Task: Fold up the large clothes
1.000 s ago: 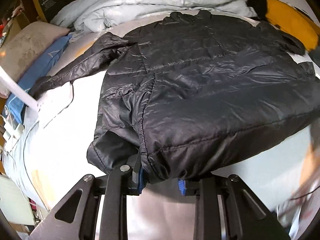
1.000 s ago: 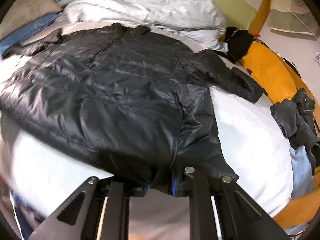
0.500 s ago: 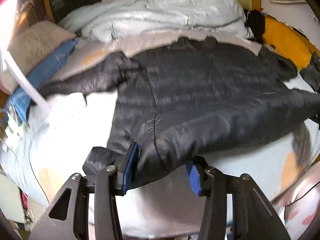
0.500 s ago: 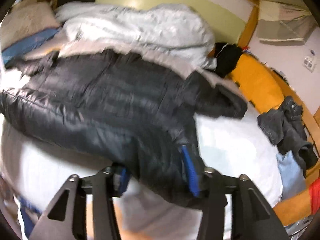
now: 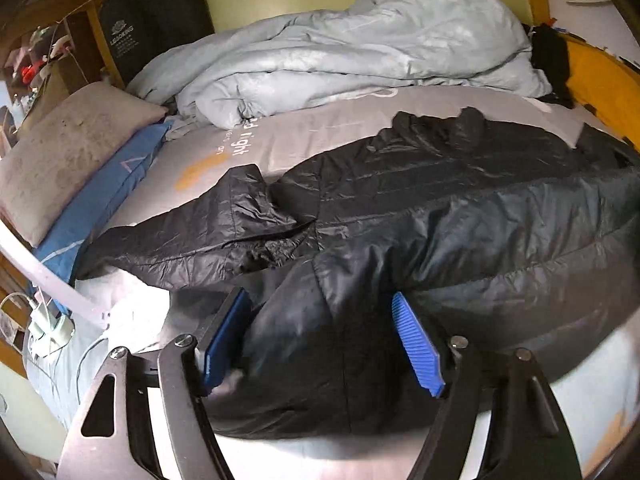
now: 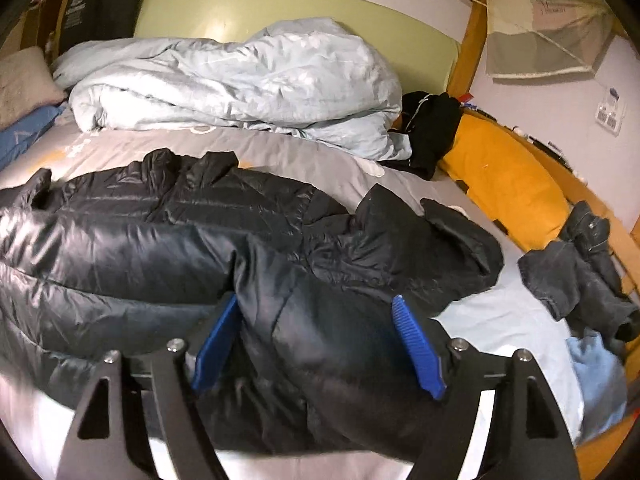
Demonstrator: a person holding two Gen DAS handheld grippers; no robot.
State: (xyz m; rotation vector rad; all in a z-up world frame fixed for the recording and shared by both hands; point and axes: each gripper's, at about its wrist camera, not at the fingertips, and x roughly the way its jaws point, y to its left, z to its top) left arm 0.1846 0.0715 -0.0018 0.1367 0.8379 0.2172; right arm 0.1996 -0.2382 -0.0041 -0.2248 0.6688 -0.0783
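Item: black puffer jacket [image 5: 460,216], lying across the bed [image 5: 312,136] from left to right of both views, its lower hem turned up over the body along the near edge.
Location in frames: fills the centre and lower half of each view; collar toward the upper centre, one sleeve [image 5: 192,236] trailing to centre left in the left wrist view, the other sleeve [image 6: 452,236] bunched at centre right in the right wrist view.
Left hand-held gripper [image 5: 320,340]: jaws opening, blue pads well apart; the folded hem lies between them but the pads do not press on it.
Right hand-held gripper [image 6: 316,340]: jaws opening likewise; jacket fabric sits between the pads, not clamped.
Weight: judged light for its bulk; padded filling, thin shell.
Stiffness: soft and lofty; a fold will likely spring back unless pressed flat.
Surface: glossy shell, judged slippery; layers may slide over one another and out of a shallow pinch.
Fragility: not breakable; thin shell could snag on a pad edge.
Hold points: seams and the hem edge, where the fabric is doubled; next, probably each sleeve near its cuff, to bring it in over the body.
Surroundings: pale blue duvet [image 6: 240,84] heaped at upper centre, well apart from the jacket; dark clothes [image 6: 580,264] at right edge.
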